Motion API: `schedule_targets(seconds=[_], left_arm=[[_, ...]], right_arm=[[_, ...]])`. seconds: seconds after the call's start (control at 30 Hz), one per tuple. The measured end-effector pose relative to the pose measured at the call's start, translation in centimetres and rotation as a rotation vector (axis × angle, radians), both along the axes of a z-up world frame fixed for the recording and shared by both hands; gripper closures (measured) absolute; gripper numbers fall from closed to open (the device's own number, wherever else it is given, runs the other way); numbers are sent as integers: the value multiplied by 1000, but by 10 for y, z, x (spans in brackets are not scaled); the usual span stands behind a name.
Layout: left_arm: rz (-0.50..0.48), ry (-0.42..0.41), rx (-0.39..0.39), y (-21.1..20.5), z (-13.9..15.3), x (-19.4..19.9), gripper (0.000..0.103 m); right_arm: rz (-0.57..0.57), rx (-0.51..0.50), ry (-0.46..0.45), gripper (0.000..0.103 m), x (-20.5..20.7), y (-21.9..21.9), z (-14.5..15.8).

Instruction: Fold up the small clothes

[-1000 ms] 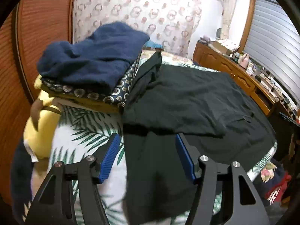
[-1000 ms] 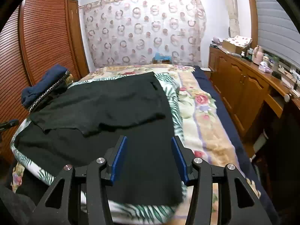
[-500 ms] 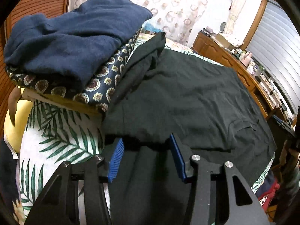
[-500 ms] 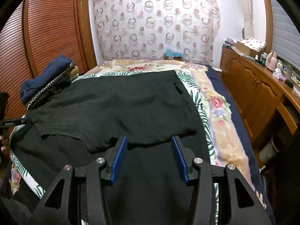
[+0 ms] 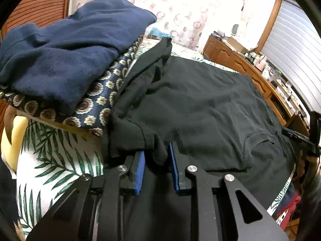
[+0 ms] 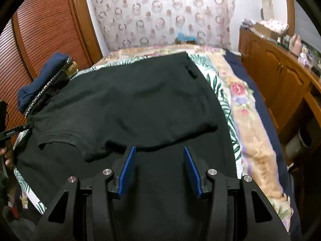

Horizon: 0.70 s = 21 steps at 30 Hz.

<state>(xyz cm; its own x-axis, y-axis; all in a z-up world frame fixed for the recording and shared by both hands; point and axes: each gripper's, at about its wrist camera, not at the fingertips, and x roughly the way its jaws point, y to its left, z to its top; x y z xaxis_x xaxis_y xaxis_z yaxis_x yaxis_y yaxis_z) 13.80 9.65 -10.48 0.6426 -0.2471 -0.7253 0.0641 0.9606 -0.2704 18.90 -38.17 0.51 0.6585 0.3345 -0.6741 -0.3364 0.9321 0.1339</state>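
A black T-shirt (image 5: pixel 200 108) lies spread on the bed, its far half folded over the near half; it also shows in the right wrist view (image 6: pixel 130 104). My left gripper (image 5: pixel 156 156) is closing on the sleeve edge of the folded layer; a fold of black cloth sits between its blue pads (image 5: pixel 140 166). My right gripper (image 6: pixel 158 166) is open, low over the black cloth, just short of the folded layer's near edge (image 6: pixel 160 142).
A stack of folded clothes, navy on top (image 5: pixel 66 54), patterned beneath (image 5: pixel 90 104), sits left of the shirt. A yellow item (image 5: pixel 12 138) lies by it. A wooden dresser (image 6: pixel 280 84) runs along the right. Leaf-print bedsheet (image 5: pixel 54 156) shows around the shirt.
My left gripper moved forward to the sleeve edge and narrowed around a fold of cloth. My right gripper moved forward to the folded edge, still open.
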Motion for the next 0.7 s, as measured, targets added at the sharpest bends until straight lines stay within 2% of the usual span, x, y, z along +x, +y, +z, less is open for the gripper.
schedule_targets(seconds=[0.17, 0.3, 0.4, 0.5, 0.57, 0.7], left_arm=[[12, 1, -6, 4, -1, 3, 81], [19, -3, -2, 6, -1, 4, 84], [16, -19, 10, 5, 1, 3, 95], [16, -48, 44, 0, 6, 1, 97], [16, -64, 60, -4, 9, 1, 98], [15, -118, 70, -8, 22, -5, 98]], right_arm=[[-14, 36, 49, 52, 19, 0, -1], [-38, 30, 50, 52, 24, 4, 1], [-60, -12, 37, 63, 28, 17, -1], [-73, -60, 15, 76, 29, 24, -3], [-77, -101, -6, 93, 31, 29, -5], [-57, -137, -49, 100, 25, 39, -6]])
